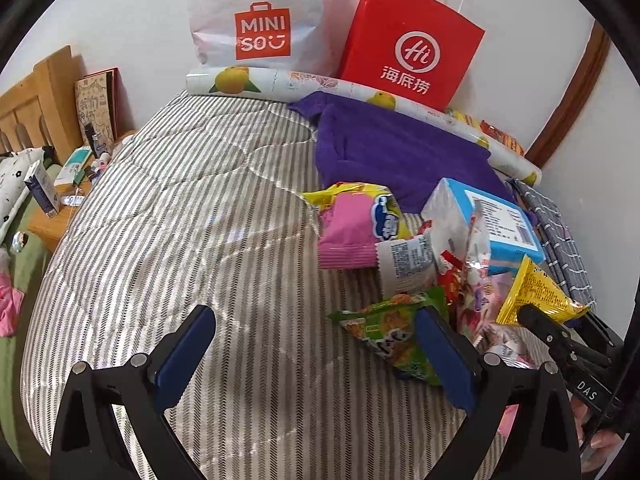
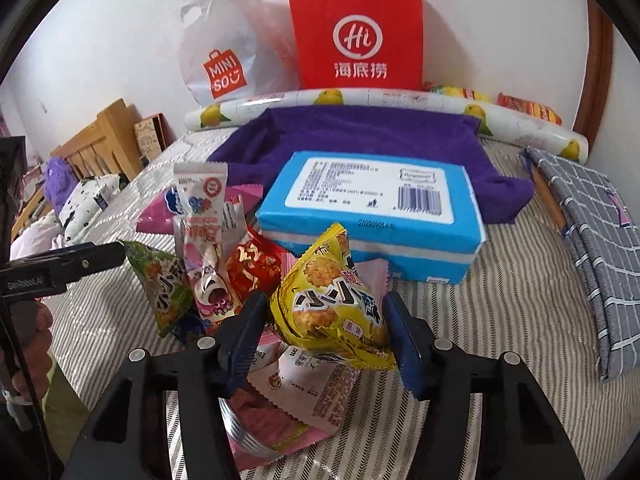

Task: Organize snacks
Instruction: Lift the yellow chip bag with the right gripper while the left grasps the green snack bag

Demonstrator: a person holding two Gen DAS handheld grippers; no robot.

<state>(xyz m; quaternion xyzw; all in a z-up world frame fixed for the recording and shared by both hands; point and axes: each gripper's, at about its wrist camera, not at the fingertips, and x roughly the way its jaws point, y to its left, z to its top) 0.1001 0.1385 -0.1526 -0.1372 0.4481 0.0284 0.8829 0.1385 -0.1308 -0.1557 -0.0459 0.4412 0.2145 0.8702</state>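
In the left wrist view we see our left gripper (image 1: 316,340) at the bottom of the frame, its jaws spread wide over the striped bedcover (image 1: 168,220) and holding nothing; its right finger overlaps a green snack packet (image 1: 384,328). Right of centre lies the snack pile: a pink packet (image 1: 348,232), a blue tissue pack (image 1: 496,216) and, at the lower right, a yellow snack packet (image 1: 536,296) at the tip of our right gripper (image 1: 560,332). A purple towel (image 1: 400,148) lies above the pile, with a white MINISO bag (image 1: 260,20) and a red paper bag (image 1: 412,44) against the wall at the top.

In the right wrist view the left gripper (image 2: 116,254) enters from the left edge, touching the green snack packet (image 2: 160,284). At bottom centre the yellow snack packet (image 2: 332,304) sits between the right gripper's (image 2: 324,320) jaws, which are partly open; both blue pads look to touch the packet, though we cannot tell whether they press it. The blue tissue pack (image 2: 372,204) lies behind it.
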